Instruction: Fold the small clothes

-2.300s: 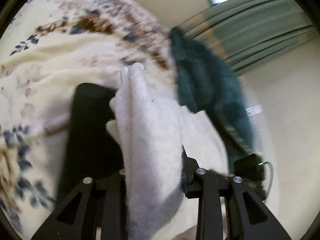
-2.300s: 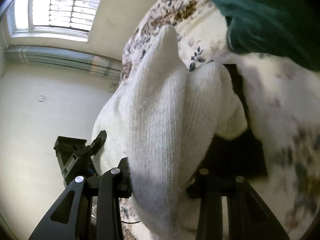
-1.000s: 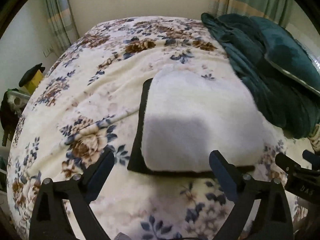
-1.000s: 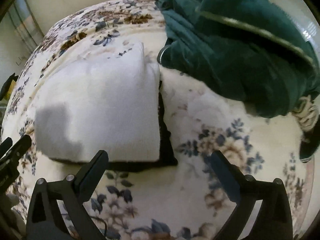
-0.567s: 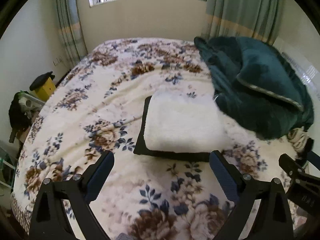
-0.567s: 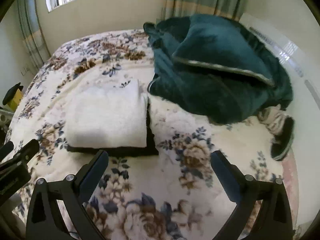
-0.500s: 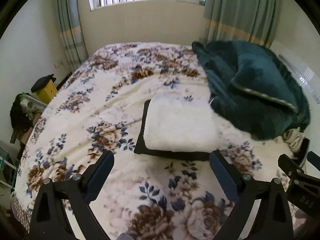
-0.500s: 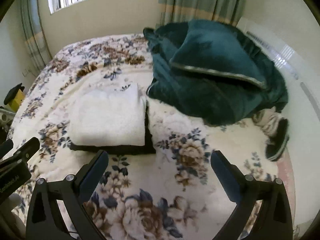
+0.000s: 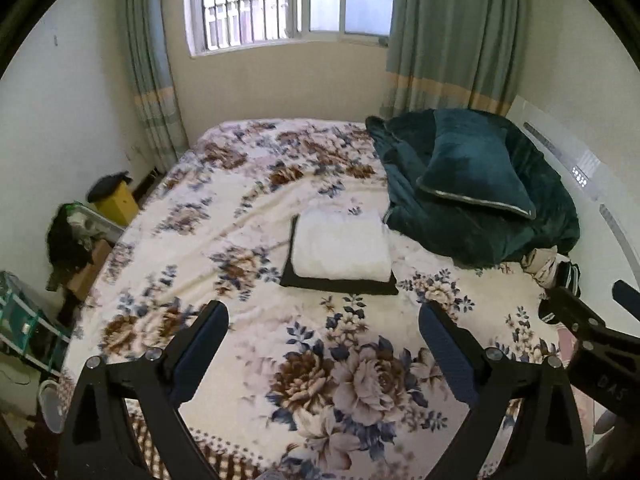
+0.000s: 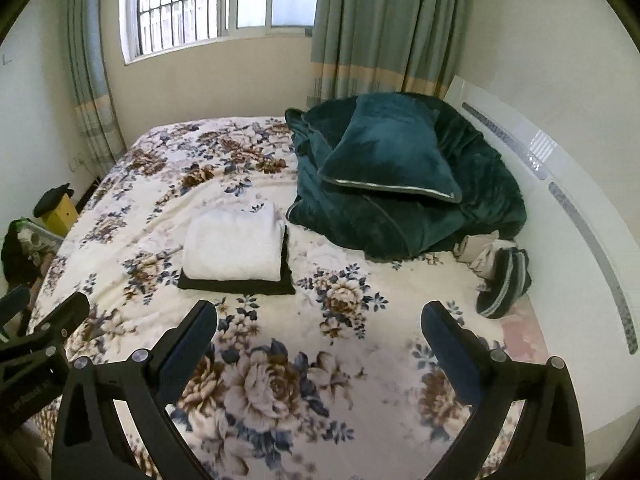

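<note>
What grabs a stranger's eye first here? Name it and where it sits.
The folded white garment stands out, lying on a black folded piece in the middle of the floral bedspread. To its right, against the white headboard, a dark green blanket heap carries a matching pillow. Both the left gripper and right gripper hang open in the foreground.

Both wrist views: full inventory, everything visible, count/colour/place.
folded garment: 1, white, bed centre, on top of the black one
black garment: 1, black, flat under the white one
bedspread: 1, cream floral, covers bed
blanket: 1, dark green, heaped far right
pillow: 1, dark green, on the heap
slippers: dark striped, count unclear, right edge
curtains: grey-green, flanking window
window: 1, barred, far wall
yellow box: 1, floor left
left tool: open, empty
right tool: open, empty
</note>
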Tool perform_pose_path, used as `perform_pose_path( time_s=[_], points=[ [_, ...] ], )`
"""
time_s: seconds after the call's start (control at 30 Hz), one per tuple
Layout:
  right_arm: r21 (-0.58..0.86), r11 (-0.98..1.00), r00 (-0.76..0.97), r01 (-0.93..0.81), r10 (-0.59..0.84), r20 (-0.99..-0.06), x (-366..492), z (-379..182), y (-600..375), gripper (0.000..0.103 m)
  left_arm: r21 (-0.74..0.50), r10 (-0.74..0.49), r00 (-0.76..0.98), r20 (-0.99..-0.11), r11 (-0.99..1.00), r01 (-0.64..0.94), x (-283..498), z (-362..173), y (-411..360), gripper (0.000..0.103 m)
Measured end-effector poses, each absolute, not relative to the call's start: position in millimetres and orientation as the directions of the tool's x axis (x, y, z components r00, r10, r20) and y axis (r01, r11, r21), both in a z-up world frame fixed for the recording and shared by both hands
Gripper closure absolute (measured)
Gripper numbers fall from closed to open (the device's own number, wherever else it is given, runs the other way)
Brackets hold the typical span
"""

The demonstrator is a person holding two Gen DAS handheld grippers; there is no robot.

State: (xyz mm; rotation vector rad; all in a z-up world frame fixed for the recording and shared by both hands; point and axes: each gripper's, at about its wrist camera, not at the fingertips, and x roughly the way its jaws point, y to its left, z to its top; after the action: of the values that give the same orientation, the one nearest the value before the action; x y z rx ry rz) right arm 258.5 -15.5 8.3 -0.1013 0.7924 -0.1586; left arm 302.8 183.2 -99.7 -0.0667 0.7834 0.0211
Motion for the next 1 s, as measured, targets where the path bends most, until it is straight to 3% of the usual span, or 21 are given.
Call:
perform_pose_path(
  time_s=[0.47, 1.0],
  points=[
    [-0.157, 0.986, 0.759, 0.049, -0.139, -0.636, 150, 101, -21, 0.000, -0.062, -0.001, 0.747, -0.664, 0.997, -0.054, 221, -42, 177, 0.006],
    [-0.141, 0.990, 0.790, 0.016, -0.099, -0.605, 132, 126, -29, 0.000, -0.049, 0.050, 0.776, -0.629, 0.993, -0.105, 197, -21, 176, 0.000]
  ],
)
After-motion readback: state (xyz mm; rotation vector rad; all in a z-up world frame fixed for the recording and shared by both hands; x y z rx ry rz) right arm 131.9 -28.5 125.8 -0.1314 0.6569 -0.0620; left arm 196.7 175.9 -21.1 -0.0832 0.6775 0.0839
